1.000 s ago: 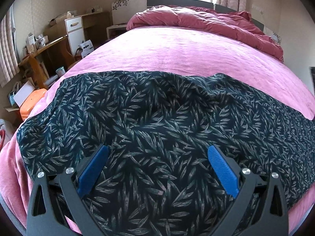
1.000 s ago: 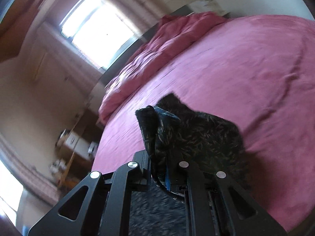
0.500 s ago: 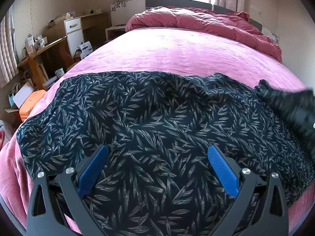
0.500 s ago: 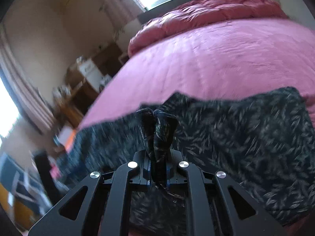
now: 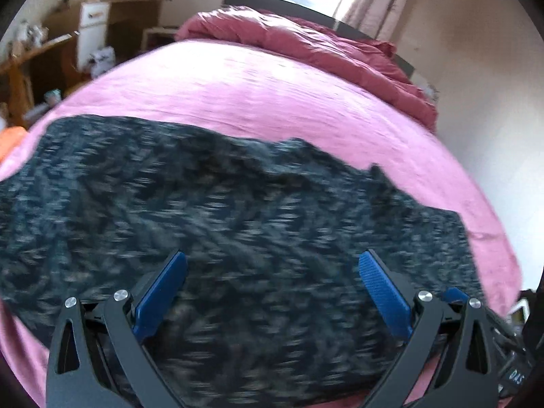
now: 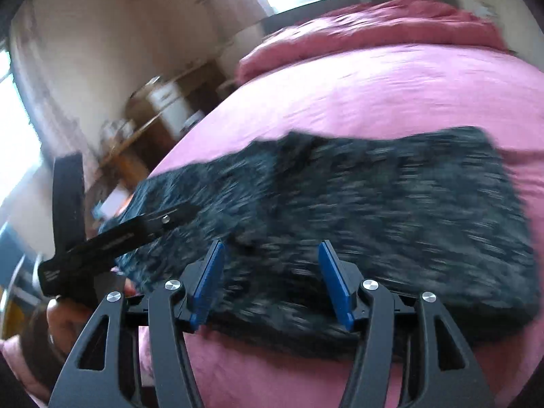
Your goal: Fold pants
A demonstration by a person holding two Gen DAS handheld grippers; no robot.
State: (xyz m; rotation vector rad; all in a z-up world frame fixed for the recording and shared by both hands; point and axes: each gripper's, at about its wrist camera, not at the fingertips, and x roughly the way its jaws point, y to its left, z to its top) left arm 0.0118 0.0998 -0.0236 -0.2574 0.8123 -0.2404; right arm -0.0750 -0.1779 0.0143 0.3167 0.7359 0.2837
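Observation:
The dark leaf-print pants (image 5: 238, 210) lie folded over on the pink bed, a wide band across both views; they also show in the right wrist view (image 6: 391, 221). My left gripper (image 5: 270, 272) is open and empty, just above the pants' near edge. My right gripper (image 6: 270, 261) is open and empty, over the near edge of the pants. The left gripper's black frame (image 6: 112, 238) shows at the left of the right wrist view. Both views are motion-blurred.
The pink bedsheet (image 5: 272, 102) spreads beyond the pants, with a rumpled red duvet (image 5: 306, 47) at the headboard. A wooden desk and white drawer unit (image 5: 91, 34) stand left of the bed. An orange object (image 5: 10, 139) sits at the bed's left edge.
My right gripper carried a pant end across to the left, then opened and let it go onto the rest of the pants. The left gripper shifted and stayed open.

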